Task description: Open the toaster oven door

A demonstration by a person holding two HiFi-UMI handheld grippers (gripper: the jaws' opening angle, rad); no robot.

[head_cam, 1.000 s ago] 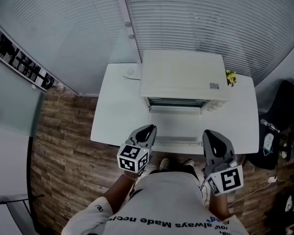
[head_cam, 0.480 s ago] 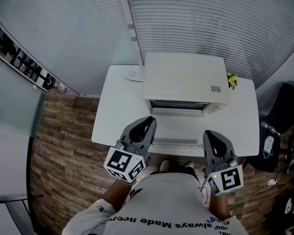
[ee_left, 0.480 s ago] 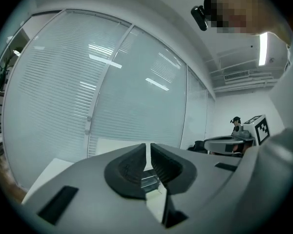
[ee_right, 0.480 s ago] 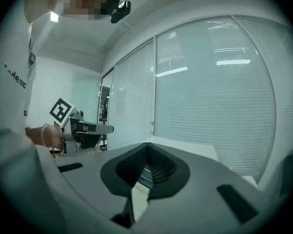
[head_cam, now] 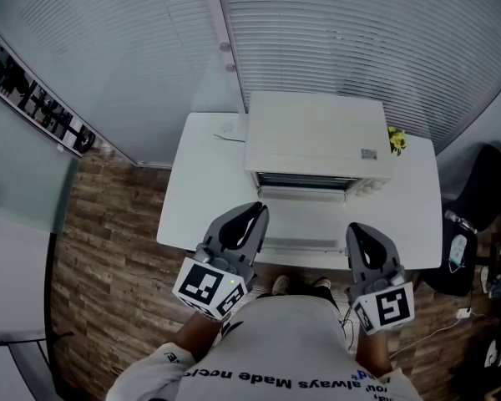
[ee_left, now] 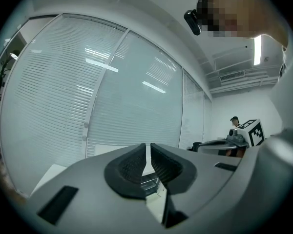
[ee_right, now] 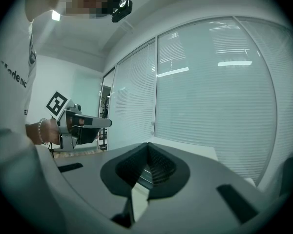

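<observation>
A white toaster oven (head_cam: 317, 132) stands at the back of a white table (head_cam: 196, 190). Its door (head_cam: 301, 215) lies folded down flat towards me, and the dark cavity (head_cam: 305, 182) shows. My left gripper (head_cam: 252, 213) hovers over the table's front edge, left of the door. In the left gripper view its jaws (ee_left: 147, 152) stand a narrow slit apart with nothing between them. The right gripper (head_cam: 361, 230) hangs at the front edge, right of the door. Its pads (ee_right: 147, 150) meet at the tips, empty.
A small yellow object (head_cam: 394, 138) sits beside the oven's back right corner. Window blinds (head_cam: 334, 32) rise right behind the table. A dark chair and bags (head_cam: 484, 199) stand to the right on the wooden floor (head_cam: 108, 257).
My left gripper has drawn back from the door's front edge towards me and tilted, its marker cube now lower in the head view. The right gripper has stayed where it was.
</observation>
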